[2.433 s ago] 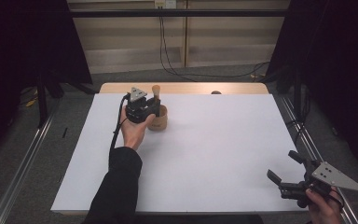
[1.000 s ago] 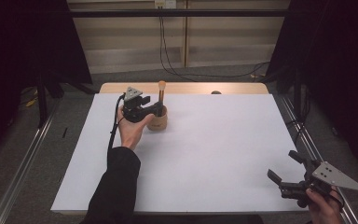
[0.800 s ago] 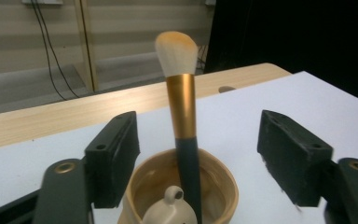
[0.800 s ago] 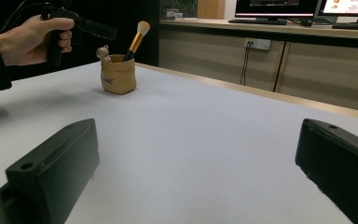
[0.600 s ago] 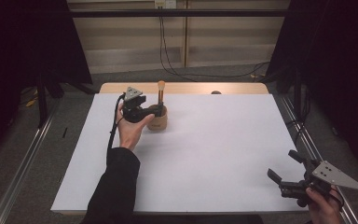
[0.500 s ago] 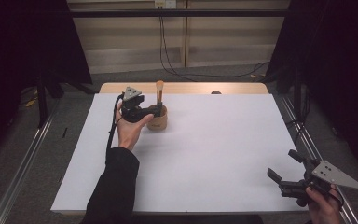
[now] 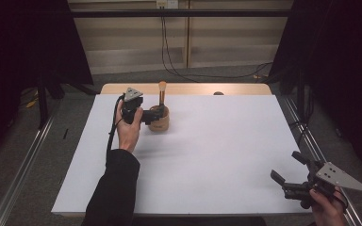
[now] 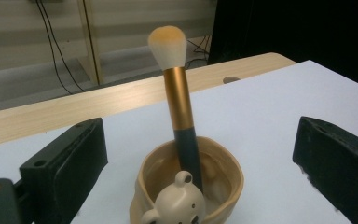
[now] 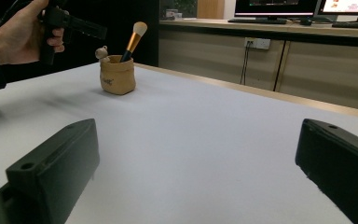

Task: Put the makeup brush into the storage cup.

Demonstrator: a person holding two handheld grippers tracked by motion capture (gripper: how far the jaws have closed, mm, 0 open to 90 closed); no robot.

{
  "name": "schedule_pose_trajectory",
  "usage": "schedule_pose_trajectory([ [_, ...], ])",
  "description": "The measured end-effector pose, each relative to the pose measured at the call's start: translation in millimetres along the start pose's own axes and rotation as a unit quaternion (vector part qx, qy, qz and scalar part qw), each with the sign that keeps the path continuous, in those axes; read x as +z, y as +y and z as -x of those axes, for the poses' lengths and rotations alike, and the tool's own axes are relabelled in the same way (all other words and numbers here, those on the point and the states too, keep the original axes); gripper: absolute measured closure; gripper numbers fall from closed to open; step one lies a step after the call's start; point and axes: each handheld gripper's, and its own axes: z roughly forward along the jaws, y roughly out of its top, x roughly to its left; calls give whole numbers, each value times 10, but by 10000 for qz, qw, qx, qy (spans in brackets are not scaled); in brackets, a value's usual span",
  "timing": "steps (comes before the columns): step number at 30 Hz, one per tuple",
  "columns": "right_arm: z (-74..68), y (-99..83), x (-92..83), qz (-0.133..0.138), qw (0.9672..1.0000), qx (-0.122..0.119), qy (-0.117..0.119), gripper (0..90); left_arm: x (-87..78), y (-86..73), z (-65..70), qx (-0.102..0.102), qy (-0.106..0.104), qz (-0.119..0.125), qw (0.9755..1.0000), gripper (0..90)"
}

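A tan cup with a small bear figure on its rim stands at the back left of the white table. A makeup brush stands in it, bristles up, leaning on the rim, with a gold ferrule and a dark handle. My left gripper is open just left of the cup. In the left gripper view its black fingers spread wide on either side of the cup and brush, touching neither. My right gripper is open and holds nothing at the table's near right corner, far from the cup.
A white sheet covers the table, with a bare wooden strip and a hole along the far edge. Metal rails run on the floor on both sides. Cables hang at the back wall. Monitors sit on a far counter.
My left gripper has drawn back a little to the left of the cup, and the brush now stands free in the cup. The right gripper has not moved.
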Motion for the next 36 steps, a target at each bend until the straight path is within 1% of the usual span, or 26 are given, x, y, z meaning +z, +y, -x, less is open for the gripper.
schedule_pose_trajectory([
  [1,-4,0,0,41,10000,-12,-18,0,-8,3,10,46,22,53,10000,26],
  [4,-18,3,-5,-8,10000,7,-33,0,-52,20,61,70,114,133,9998,24],
  [5,-14,4,-3,19,10000,-56,-45,0,-63,23,78,86,120,157,9998,24],
  [6,-20,4,-4,12,10000,-62,-36,0,-71,24,86,95,74,180,9998,24],
  [7,-25,4,-2,20,10000,-52,-25,0,-88,29,91,128,108,183,9997,24],
  [8,-26,5,-7,12,10000,-47,-3,0,-102,28,90,135,84,249,9996,24],
  [10,-26,7,-12,-8,10000,-45,-2,0,-142,28,99,111,156,313,9993,24],
  [11,-25,7,-7,11,10000,-44,-32,0,-153,20,113,18,145,419,9990,24],
  [13,-28,6,0,18,10000,-22,-37,0,-186,18,120,48,127,387,9992,24],
  [14,-29,6,1,18,10000,-24,-31,0,-210,15,123,92,179,390,9990,24],
  [15,-28,7,2,29,10000,-33,-37,0,-227,7,126,77,161,460,9988,24],
  [17,-27,7,2,24,10000,-44,-28,0,-273,-2,124,40,68,479,9988,24],
  [18,-28,8,4,27,10000,-34,-32,0,-310,-8,128,99,122,474,9988,29],
  [19,-29,9,6,24,10000,-23,-23,0,-336,-17,139,93,152,511,9985,30],
  [20,-31,9,11,20,10000,-27,0,0,-369,-22,139,142,182,487,9985,27],
  [21,-31,9,13,15,10000,-31,-2,0,-388,-28,147,102,143,508,9986,26],
  [22,-31,11,13,-6,10000,-33,-7,0,-409,-32,148,109,88,493,9987,28],
  [23,-28,11,14,-6,10000,-55,0,0,-435,-34,153,144,107,472,9987,29],
  [24,-30,12,16,-1,10000,-47,-14,0,-454,-39,167,110,117,529,9985,29],
  [25,-31,12,20,7,10000,-40,1,0,-477,-40,167,122,93,499,9986,29],
  [27,-29,13,26,1,10000,-57,22,0,-518,-42,170,68,-9,539,9985,27],
  [28,-32,12,32,10,10000,-56,11,0,-538,-52,172,83,-100,581,9982,29],
  [29,-32,13,32,9,10000,-57,16,0,-560,-65,177,155,-127,594,9980,29],
  [32,-29,14,28,-1,10000,-56,32,0,-610,-103,213,281,-55,606,9978,29],
  [34,-33,13,30,11,10000,-57,25,0,-643,-122,238,290,-69,642,9975,27],
  [36,-33,13,31,8,10000,-63,32,0,-688,-142,262,263,-8,700,9972,22],
])
